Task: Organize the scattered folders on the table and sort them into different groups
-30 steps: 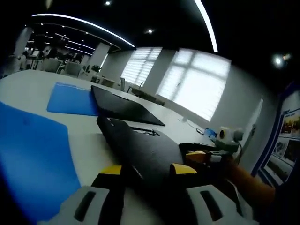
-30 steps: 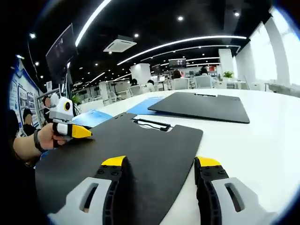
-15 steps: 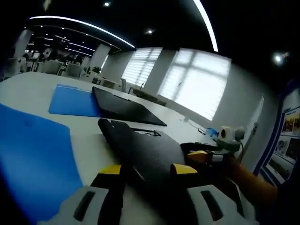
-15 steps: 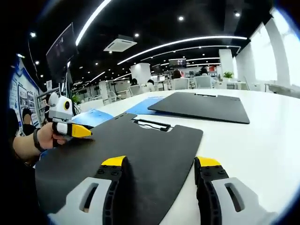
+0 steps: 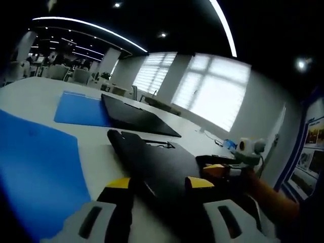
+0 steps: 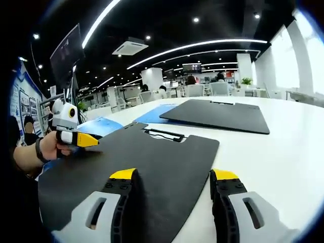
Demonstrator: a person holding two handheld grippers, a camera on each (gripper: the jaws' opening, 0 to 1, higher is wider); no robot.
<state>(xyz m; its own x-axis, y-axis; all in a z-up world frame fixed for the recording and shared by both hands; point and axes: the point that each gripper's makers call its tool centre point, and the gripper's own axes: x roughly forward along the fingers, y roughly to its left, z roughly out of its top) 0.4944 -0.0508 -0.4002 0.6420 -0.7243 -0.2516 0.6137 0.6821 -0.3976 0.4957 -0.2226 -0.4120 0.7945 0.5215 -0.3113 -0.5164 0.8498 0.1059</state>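
Observation:
A black clipboard (image 6: 136, 157) with a metal clip lies on the white table (image 6: 273, 162). My right gripper (image 6: 173, 175) stands open at its near edge, the yellow-tipped jaws wide apart with the board's corner between them. My left gripper (image 5: 159, 183) is open at the opposite edge of the same black clipboard (image 5: 157, 159). In the right gripper view the left gripper (image 6: 87, 141), held by a hand, rests at the board's left side. The right gripper (image 5: 215, 167) shows at the right of the left gripper view. A second black folder (image 6: 217, 115) lies farther back.
A blue folder (image 5: 35, 167) lies close on the left, and another blue folder (image 5: 81, 109) sits beyond it, next to the far black folder (image 5: 136, 117). Blue folders (image 6: 154, 114) also show behind the clipboard. Office chairs and windows stand in the distance.
The left gripper has shifted slightly; the clipboard and the right gripper have stayed in place.

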